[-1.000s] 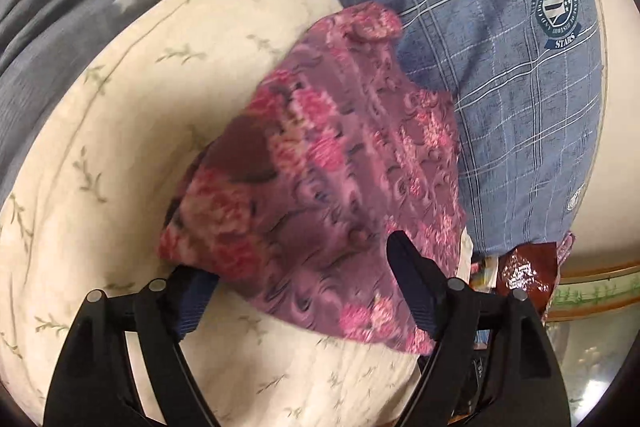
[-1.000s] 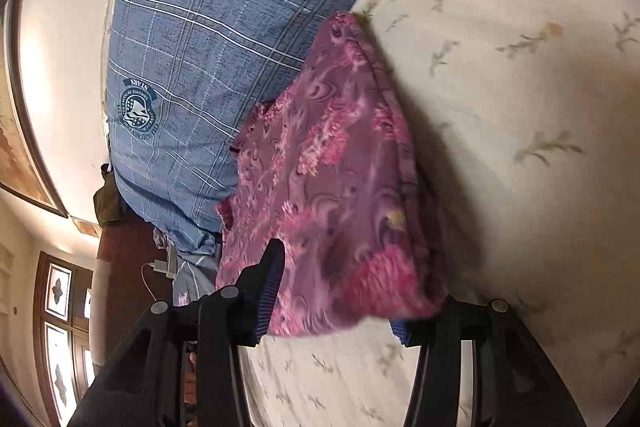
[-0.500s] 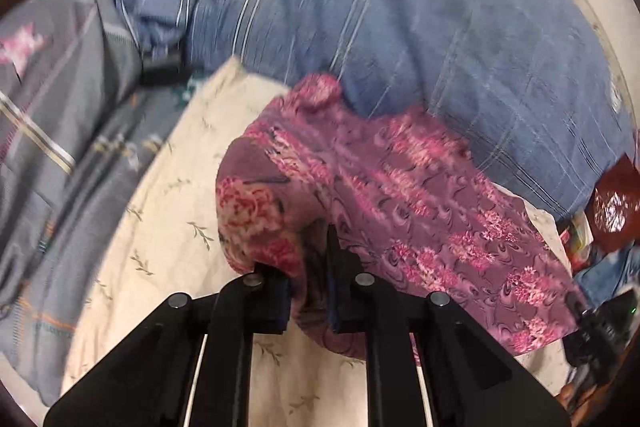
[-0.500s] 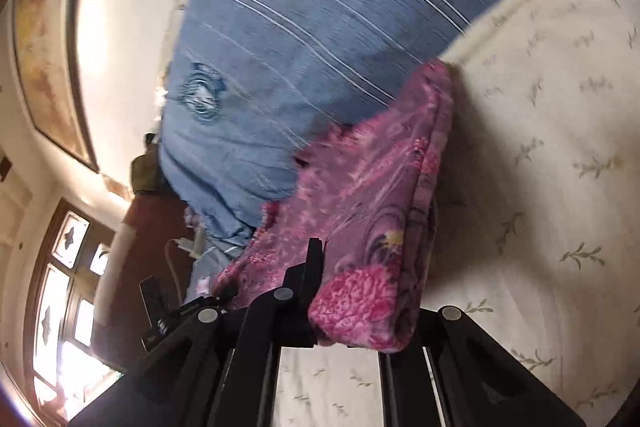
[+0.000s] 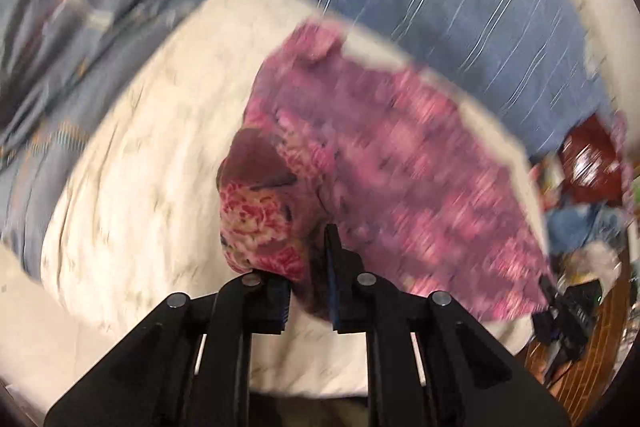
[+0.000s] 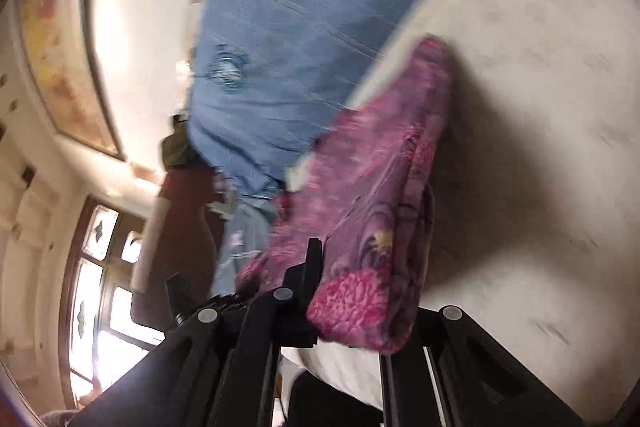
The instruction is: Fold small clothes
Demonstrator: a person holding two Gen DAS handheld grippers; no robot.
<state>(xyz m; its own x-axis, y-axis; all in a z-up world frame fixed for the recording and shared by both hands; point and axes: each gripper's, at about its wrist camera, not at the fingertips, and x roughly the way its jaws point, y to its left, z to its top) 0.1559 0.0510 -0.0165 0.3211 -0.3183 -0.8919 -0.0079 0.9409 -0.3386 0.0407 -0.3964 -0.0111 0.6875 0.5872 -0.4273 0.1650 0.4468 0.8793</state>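
left tool (image 5: 308,279) now clamped on garment (image 5: 384,163) corner | right tool (image 6: 352,311) now clamped on other end | both lifting it off cream cushion (image 5: 160,147) | fold starting

no legible txt, round emblem (image 6: 228,71) on blue plaid pillow (image 6: 304,19) too blurred to read

Your left black two-finger claw (image 5: 308,279) reaches in from the near edge, its jaws drawn close together and pinching a bunched corner of the purple-and-pink floral cloth garment (image 5: 384,163). Your right black two-finger claw (image 6: 352,303) also comes in from the near edge, jaws closed on a folded, thick end of the same garment; its right finger is hidden behind the cloth.
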